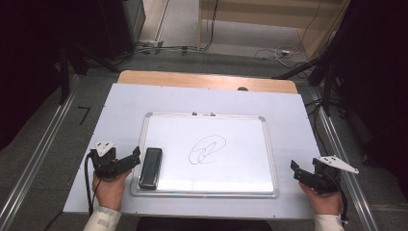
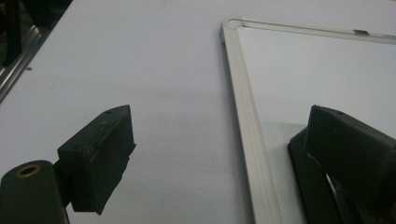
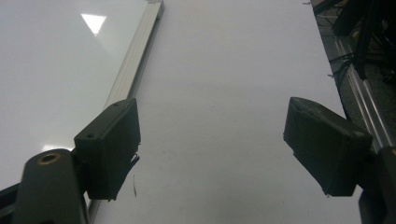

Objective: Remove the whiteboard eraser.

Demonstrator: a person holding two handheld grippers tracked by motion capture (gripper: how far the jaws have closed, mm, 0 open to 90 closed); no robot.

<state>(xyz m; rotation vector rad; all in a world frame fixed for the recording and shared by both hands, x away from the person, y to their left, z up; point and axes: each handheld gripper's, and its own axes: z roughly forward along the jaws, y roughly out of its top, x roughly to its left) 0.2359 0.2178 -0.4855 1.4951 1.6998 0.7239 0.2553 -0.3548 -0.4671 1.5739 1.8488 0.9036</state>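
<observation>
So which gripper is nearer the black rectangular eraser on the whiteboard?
Left. The left gripper sits just beside the black rectangular eraser; the right gripper is beyond the whiteboard's opposite edge.

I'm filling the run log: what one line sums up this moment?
left gripper: open, beside eraser | right gripper: open, off whiteboard | scribble: unwiped

High view looks forward and down from above the near edge of the table (image 1: 96,144), whiteboard (image 1: 240,144) central; left gripper view sits low and close at the whiteboard's (image 2: 303,70) left frame, right gripper view low and close at its right frame, both shared with the high view.
</observation>
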